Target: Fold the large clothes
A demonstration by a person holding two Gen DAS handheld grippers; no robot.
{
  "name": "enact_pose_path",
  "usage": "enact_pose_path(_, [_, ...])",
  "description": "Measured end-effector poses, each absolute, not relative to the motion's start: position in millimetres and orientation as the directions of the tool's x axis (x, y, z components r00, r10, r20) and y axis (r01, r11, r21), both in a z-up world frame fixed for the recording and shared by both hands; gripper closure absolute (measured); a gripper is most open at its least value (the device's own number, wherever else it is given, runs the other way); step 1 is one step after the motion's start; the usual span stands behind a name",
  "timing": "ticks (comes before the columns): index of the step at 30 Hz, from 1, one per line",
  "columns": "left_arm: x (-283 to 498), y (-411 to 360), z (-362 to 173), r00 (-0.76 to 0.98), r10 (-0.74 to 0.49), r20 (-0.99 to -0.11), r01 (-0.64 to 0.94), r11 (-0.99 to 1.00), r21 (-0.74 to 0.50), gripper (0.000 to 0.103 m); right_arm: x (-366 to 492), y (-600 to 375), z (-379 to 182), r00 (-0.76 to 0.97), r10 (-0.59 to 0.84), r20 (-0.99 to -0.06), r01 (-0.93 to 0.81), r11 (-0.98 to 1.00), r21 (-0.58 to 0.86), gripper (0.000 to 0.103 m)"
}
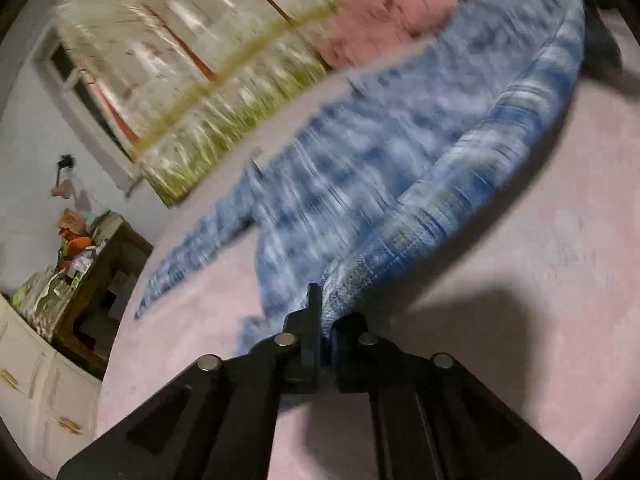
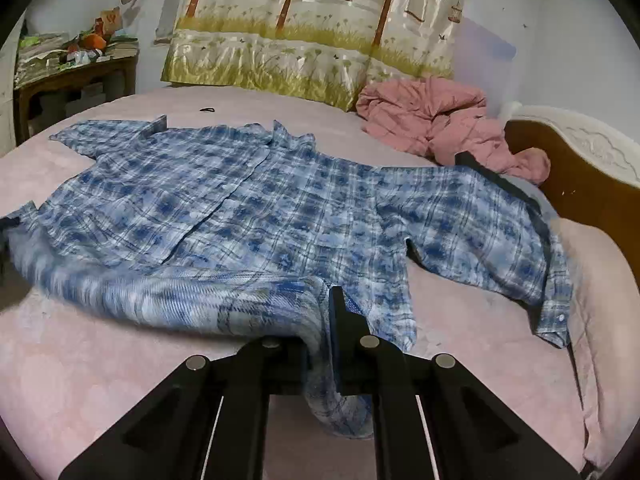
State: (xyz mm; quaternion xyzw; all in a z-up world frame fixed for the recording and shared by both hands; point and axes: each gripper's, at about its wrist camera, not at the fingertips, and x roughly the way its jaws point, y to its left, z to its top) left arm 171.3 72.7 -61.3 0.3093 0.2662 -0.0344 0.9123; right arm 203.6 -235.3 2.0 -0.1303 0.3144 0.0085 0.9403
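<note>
The left gripper (image 1: 320, 320) is clamped on the hem of the blue plaid shirt (image 2: 256, 208), and the right gripper (image 2: 326, 320) pinches the same hem further along, lifting it off the pink bed (image 2: 100, 360). The shirt lies spread mid-bed, its long axis running from hem to collar toward the curtain (image 2: 320, 40), sleeves out toward the bed's left and right edges.

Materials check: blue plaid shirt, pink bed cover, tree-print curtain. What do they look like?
Blue plaid shirt: thin woven fabric, likely cotton, matte; it drapes limply and creases. Pink bed cover: soft matte cloth, faintly napped look, fibre unclear. Tree-print curtain: glossy satin-like synthetic, judging by bright streaky highlights along its folds.
</note>
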Motion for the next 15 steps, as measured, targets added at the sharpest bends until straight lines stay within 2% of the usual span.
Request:
enact_pose_path(5, [213.4,77.5,-20.0,0.834,0.026,-0.551,0.272,0.849,0.452,0.096,221.1,-246.6,7.8,0.800,-0.061,-0.597,-0.082,0.974,-0.210,0.094])
enact_pose_path(10, [310.3,68.4,-12.4,0.668,0.017,-0.744,0.418,0.819,0.394,0.096,287.2,-258.4,12.9,0.750,-0.058,-0.658,-0.081,0.981,-0.179,0.094])
enact_pose_path(13, [361.8,68.1,-21.0,0.572,0.028,-0.820,0.471,0.807,0.357,0.095,331.1,-262.5,0.9,0.703,-0.021,-0.711,-0.112,0.984,-0.140,0.094])
enact_pose_path(15, [384.7,67.3,-33.0,0.530,0.019,-0.848,0.493,0.806,0.327,0.092,356.9,-258.8,-13.6,0.683,-0.053,-0.729,-0.121,0.975,-0.184,0.094])
